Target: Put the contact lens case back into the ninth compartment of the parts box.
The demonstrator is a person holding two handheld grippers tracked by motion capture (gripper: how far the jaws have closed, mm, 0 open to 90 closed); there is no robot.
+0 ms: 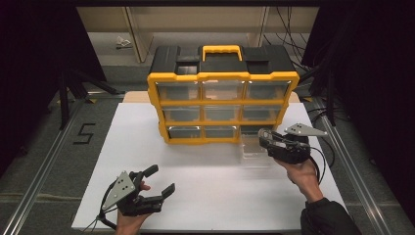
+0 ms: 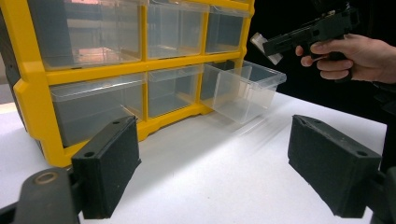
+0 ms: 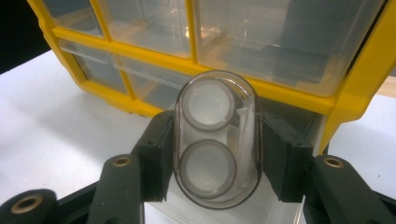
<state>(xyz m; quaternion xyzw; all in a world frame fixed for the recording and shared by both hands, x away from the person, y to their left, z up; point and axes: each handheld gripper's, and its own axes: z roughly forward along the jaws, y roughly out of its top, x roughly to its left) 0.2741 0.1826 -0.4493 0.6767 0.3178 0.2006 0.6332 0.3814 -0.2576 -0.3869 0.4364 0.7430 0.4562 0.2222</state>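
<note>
Two grippers in play, and the action is on the right. The right gripper [image 1: 266,138] hangs above the pulled-out clear drawer [image 1: 254,152] at the bottom right of the yellow organiser [image 1: 221,104], pinching a small clear oval case [image 3: 216,139] with two round wells inside. In the right gripper view both pads press flat on the case's long sides, and the case stands upright between them.

The step in hand looks like dropping that case into the drawer. To do it well, I'd say: keep it centred over the open tray, clear of the front lip, lower until it is well inside the walls, then let go gently so it doesn't bounce out or tip. The drawer is light plastic and could slide on the white table [image 1: 147,147] if nudged.

Meanwhile the left gripper [image 1: 159,181] rests near the front left of the table, jaws spread wide, nothing between them, touching nothing.
</note>
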